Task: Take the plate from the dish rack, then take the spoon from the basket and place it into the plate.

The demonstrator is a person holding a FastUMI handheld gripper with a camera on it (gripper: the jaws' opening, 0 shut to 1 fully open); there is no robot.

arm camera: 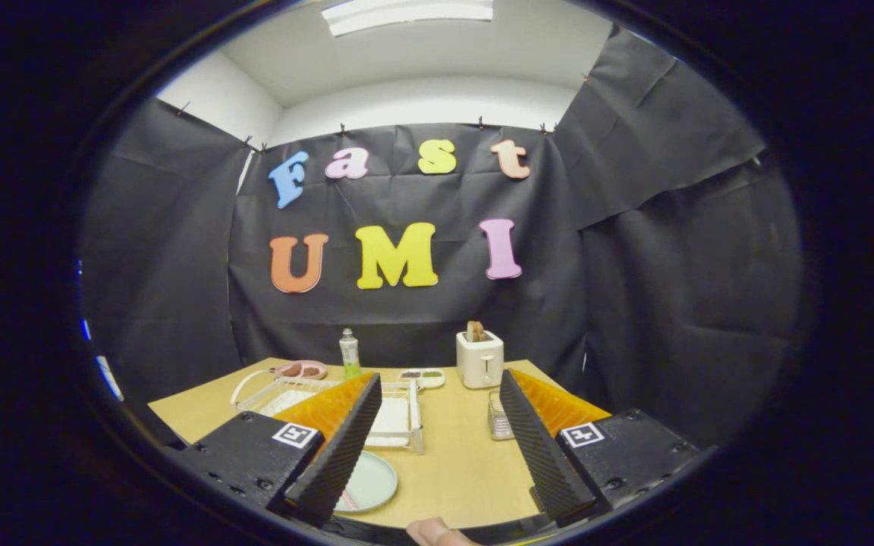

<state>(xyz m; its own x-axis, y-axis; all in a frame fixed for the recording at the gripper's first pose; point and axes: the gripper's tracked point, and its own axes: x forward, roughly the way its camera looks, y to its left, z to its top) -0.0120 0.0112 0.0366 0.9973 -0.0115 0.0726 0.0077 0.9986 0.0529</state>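
Smooth wooden table point(452, 455); round pale plate point(372, 481) beside wire dish rack point(399, 413); ribbed claw point(437, 455) open.

No readable text; square coded markers on the tongs point(437, 447).

- Bright, even light falls from a ceiling panel point(407, 14) overhead.
- The table point(460, 455) is well lit, shadows soft and faint.
- Fisheye bending curves the edges; the near fingers look slightly soft.
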